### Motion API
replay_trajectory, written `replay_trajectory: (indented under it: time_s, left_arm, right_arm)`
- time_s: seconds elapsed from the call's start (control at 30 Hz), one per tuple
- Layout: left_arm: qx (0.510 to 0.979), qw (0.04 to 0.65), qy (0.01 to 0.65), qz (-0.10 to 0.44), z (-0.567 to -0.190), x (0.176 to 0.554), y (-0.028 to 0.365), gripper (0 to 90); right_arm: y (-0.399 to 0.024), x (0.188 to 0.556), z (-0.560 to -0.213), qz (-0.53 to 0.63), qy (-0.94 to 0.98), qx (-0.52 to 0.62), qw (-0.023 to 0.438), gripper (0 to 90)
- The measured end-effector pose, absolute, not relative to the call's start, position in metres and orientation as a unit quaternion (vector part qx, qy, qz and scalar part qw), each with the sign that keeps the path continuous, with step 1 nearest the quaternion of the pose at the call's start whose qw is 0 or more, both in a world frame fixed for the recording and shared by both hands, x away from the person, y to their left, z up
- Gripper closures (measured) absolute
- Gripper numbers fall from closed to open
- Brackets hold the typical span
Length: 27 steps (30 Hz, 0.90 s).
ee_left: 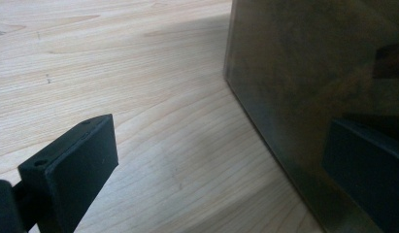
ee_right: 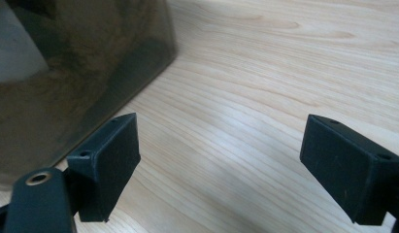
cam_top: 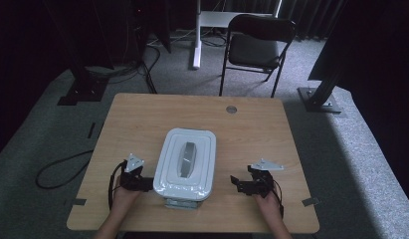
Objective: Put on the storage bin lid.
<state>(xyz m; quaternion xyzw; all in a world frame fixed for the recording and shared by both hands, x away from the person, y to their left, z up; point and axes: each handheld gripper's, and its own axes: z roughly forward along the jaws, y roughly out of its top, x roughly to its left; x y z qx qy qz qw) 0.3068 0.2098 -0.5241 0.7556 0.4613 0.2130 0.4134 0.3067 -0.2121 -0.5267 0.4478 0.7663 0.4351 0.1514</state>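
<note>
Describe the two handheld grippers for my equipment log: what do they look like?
Both are black. The left gripper and right gripper each carry a pale grey three-cornered plate on top, and a black cable loops back beside each hand. Their jaws are flat, blocky black pads with small screw holes; a brass-coloured fitting shows at one jaw's base. The forearms are bare.

dim room | table softly lit | close views sharp, container wall murky

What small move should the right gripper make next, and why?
Probably slide the right gripper left toward the container. Its jaws stand open with bare table between them, apart from the container's wall, while the left gripper is already at the opposite side.
</note>
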Motion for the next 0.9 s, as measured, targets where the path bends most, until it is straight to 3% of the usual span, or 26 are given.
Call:
replay_trajectory:
  time_s: [0.6, 0.9]
  left_arm:
    - [0.763, 0.412, 0.450, 0.210, -0.526, 0.307, 0.208, 0.9]
    - [0.753, 0.413, 0.466, 0.214, -0.529, 0.305, 0.225, 1.0]
  right_arm:
    - [-0.240, 0.303, -0.532, 0.429, 0.747, 0.479, 0.166, 13.6]
    - [-0.260, 0.298, -0.542, 0.411, 0.733, 0.502, 0.202, 13.0]
